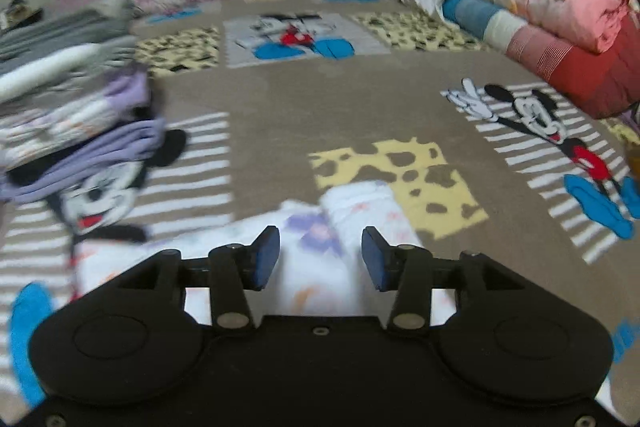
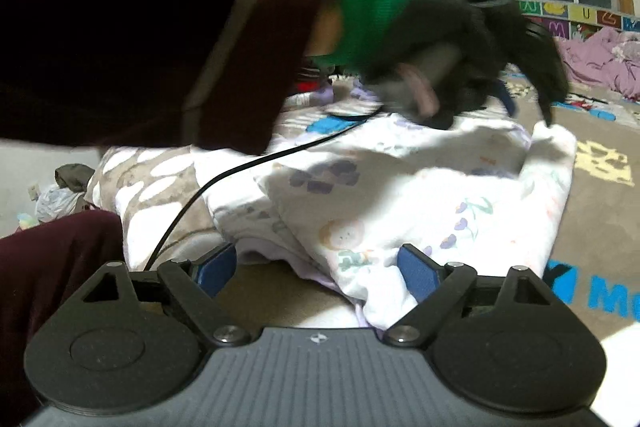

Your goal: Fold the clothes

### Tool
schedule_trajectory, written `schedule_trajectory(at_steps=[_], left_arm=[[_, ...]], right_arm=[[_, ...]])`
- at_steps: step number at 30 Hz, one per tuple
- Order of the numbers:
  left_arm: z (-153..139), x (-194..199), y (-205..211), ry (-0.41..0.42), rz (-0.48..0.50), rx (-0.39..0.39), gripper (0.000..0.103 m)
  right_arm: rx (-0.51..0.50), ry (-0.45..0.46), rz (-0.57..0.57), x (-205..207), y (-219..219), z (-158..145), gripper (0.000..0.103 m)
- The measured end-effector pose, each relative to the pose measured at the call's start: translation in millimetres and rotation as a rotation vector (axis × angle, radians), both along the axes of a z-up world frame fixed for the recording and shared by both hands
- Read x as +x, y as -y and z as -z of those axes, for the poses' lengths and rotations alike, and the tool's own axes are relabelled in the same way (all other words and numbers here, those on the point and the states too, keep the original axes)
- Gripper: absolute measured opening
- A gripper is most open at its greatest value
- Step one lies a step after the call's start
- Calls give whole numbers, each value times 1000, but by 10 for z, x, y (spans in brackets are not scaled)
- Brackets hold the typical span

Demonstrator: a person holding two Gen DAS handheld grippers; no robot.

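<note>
Two claws stood released: we found the left claw above the white printed garment on the bed, the right claw straddling its edge.

Under the left gripper lies a white printed garment, soft thin cloth, matt. The gripper body is matt black plastic, its pads a dull blue, rubbery-looking; small shiny metal pins sit at the pivots. Beyond it spreads the brown cartoon-print bedspread, a matt cloth with a slightly fuzzy look. Off to its left sits a stack of folded clothes, matt knit cloth. The right gripper has a ribbed grey plastic casing. Ahead of it is a green knit cuff and a smooth black cable.
</note>
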State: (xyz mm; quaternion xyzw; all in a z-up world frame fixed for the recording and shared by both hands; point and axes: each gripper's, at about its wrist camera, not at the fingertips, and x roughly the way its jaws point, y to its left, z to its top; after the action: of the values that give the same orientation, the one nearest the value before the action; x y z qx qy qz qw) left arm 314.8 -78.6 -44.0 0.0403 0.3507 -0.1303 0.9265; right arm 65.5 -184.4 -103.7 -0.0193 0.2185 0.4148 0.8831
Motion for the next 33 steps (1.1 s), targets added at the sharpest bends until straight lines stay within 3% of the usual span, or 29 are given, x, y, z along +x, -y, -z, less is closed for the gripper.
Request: schedule_trajectory(at_steps=[2, 7, 9, 14, 20, 23, 25, 27, 30, 31, 33], left_arm=[[-86, -260, -231, 21, -30, -26, 44], [-186, -1124, -910, 61, -125, -179, 50], [-148, -1481, -1164, 69, -178, -227, 51], [82, -2103, -1716, 39, -344, -430, 51], [324, -2288, -1920, -21, -400, -614, 51], [436, -2228, -1860, -53, -401, -653, 51], [508, -2174, -1801, -68, -416, -645, 49], [567, -2172, -1788, -62, -440, -654, 49], [616, -2167, -1799, -21, -470, -698, 48], [628, -2158, -1798, -6, -479, -704, 46], [640, -2126, -1750, 9, -484, -667, 20]], right_arm=[[3, 34, 6, -72, 39, -51, 83], [71, 145, 27, -337, 272, -269, 80], [120, 139, 90, -336, 475, -306, 81], [126, 97, 237, -230, 828, -282, 81], [66, 103, 223, -137, 564, -94, 81], [-19, 5, 139, -23, 282, 69, 83], [-126, 57, 106, -112, 88, 129, 88], [-122, 59, 69, -129, 73, 73, 87], [-47, 58, 111, -120, 235, -51, 81], [-39, 80, 140, -121, 289, -91, 81], [-19, 121, 212, -40, 355, -143, 83]])
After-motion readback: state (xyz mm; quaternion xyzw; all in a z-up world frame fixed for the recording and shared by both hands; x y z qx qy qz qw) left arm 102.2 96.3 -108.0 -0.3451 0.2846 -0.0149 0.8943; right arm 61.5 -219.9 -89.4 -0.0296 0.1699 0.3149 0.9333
